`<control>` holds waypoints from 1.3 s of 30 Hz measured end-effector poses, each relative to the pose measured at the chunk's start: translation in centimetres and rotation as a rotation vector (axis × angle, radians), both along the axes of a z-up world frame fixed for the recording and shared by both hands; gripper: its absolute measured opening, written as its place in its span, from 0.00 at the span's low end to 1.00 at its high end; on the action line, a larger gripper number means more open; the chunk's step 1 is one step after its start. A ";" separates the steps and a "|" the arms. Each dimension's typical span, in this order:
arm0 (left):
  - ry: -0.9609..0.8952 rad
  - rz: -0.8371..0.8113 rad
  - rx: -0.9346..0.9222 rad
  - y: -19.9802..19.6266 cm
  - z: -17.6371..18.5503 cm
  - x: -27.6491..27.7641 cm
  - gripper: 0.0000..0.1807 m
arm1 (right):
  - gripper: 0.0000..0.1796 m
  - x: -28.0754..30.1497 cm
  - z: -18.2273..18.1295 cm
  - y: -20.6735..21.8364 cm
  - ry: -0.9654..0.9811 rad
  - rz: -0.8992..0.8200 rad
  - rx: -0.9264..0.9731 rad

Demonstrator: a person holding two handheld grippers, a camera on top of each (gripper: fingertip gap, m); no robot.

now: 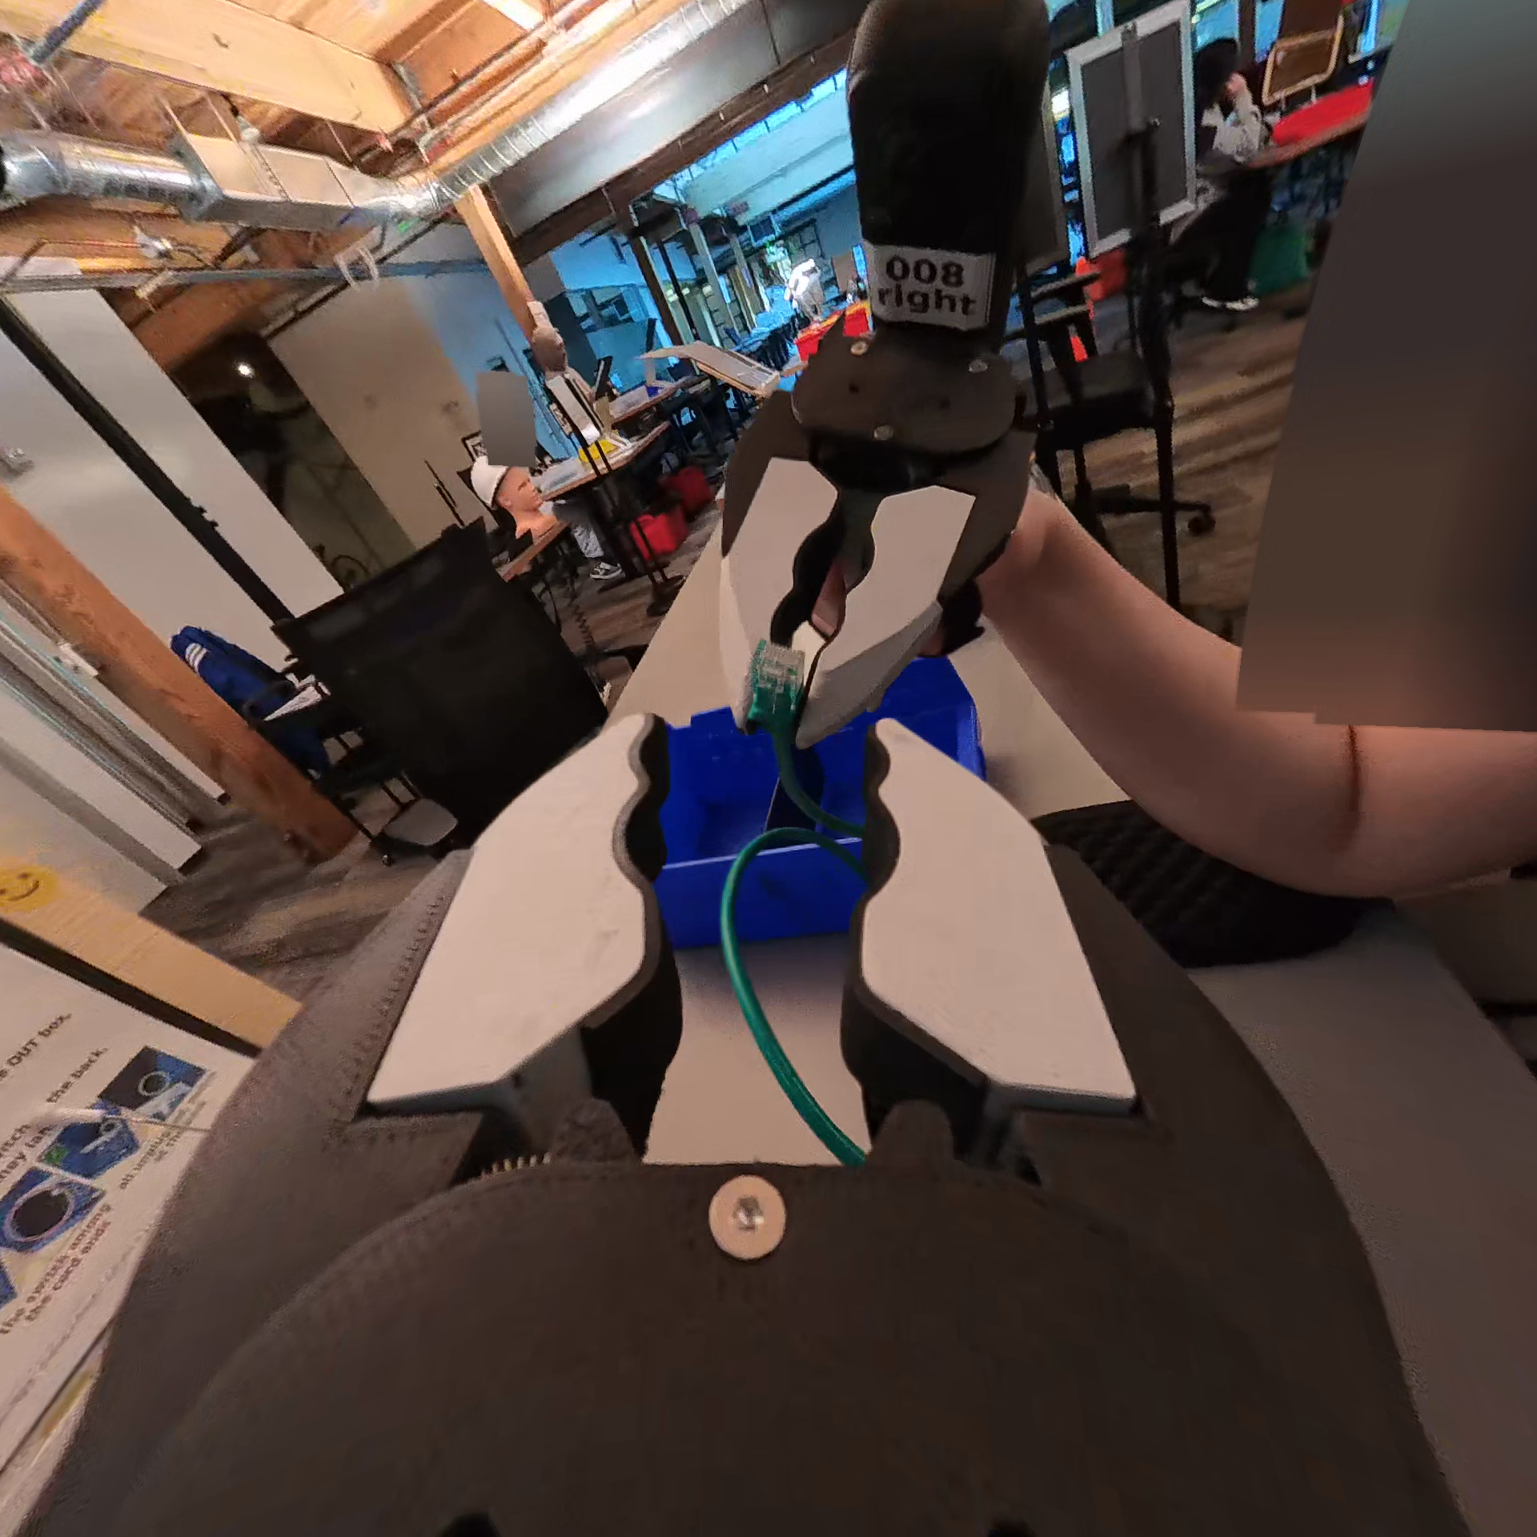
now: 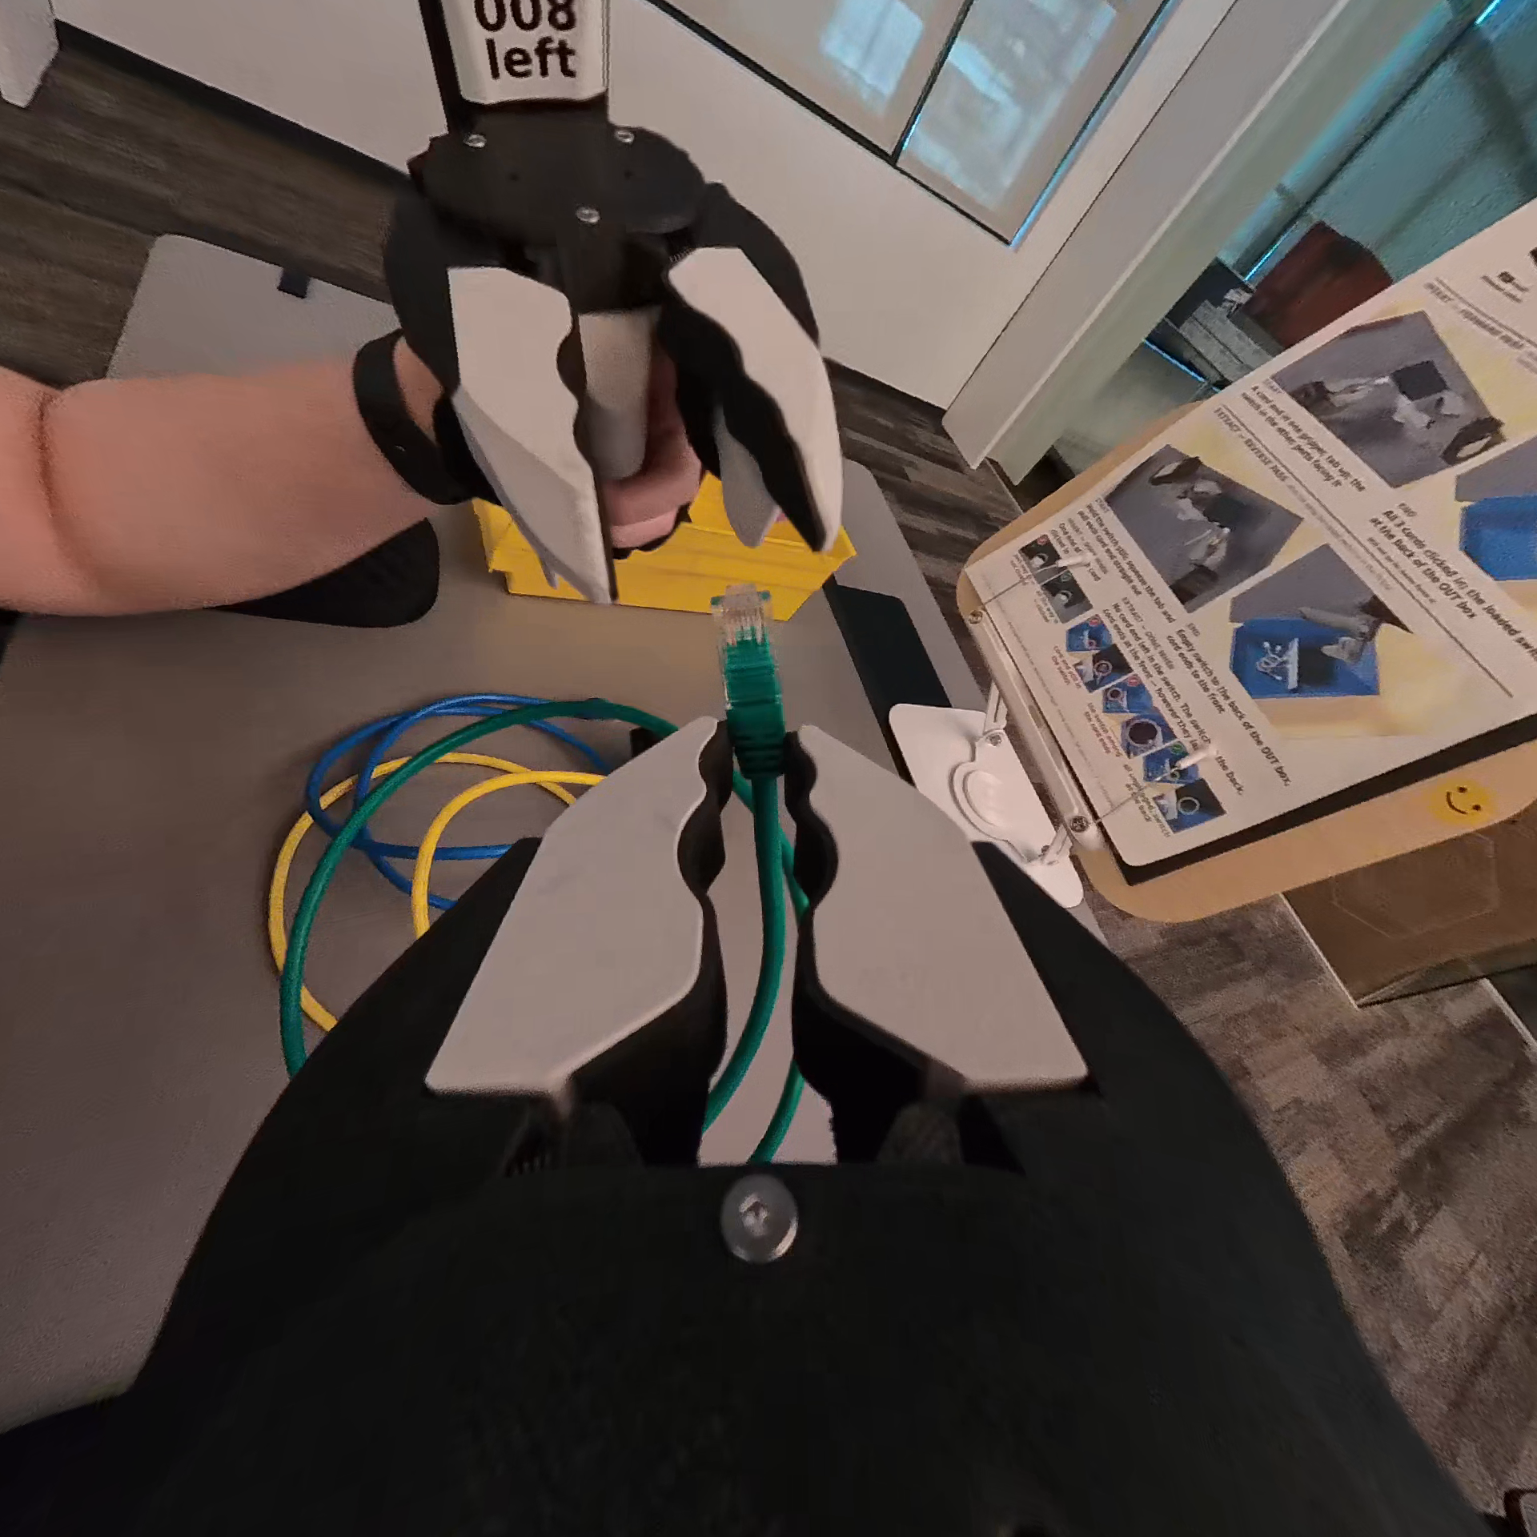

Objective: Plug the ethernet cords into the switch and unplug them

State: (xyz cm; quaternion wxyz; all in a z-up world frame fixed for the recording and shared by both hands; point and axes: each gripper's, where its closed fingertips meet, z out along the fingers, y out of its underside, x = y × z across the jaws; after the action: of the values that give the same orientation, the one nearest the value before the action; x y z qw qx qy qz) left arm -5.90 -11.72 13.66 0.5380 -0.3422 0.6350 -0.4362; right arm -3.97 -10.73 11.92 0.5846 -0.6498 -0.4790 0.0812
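Right gripper [image 2: 753, 736] pinches the green ethernet cord [image 2: 753, 715] just behind its clear plug [image 2: 738, 620], which sticks out past the fingertips toward the left gripper [image 2: 690, 553]. That left gripper hangs just beyond the plug with its jaws apart and nothing between them, held by a bare forearm [image 2: 208, 491] wearing a black wrist strap. In the left wrist view the cord trails down from the right gripper [image 1: 778, 707], loops in front of a blue bin [image 1: 748, 882] and passes between the left gripper's [image 1: 765, 748] spread fingers without being gripped. On the grey table [image 2: 125, 748] lie coiled blue [image 2: 466, 711] and yellow [image 2: 349, 832] cords beside the green loop. A yellow bin [image 2: 665, 574] stands behind the left gripper. To the right, off the table, a tilted instruction board [image 2: 1297, 615] stands on a white stand.
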 end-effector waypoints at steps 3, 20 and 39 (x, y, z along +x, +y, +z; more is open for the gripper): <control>0.038 0.050 0.006 0.7 -1.0 1.4 0.22 | 0.07 0.0 -0.7 0.3 -0.037 -0.002 -0.007; 0.097 0.056 -0.047 1.7 -3.5 1.1 0.07 | 0.07 -1.5 -3.8 2.3 -0.114 -0.005 -0.097; -0.010 0.125 -0.671 6.6 0.0 -1.0 0.07 | 0.04 -1.3 -1.0 7.4 -0.335 -0.315 0.567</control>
State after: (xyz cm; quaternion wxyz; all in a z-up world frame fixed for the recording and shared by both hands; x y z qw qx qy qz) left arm -6.86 -5.13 13.64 0.4241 -0.5365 0.4312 -0.5885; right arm -5.27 -3.35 10.91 0.6605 -0.5318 -0.4655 -0.2534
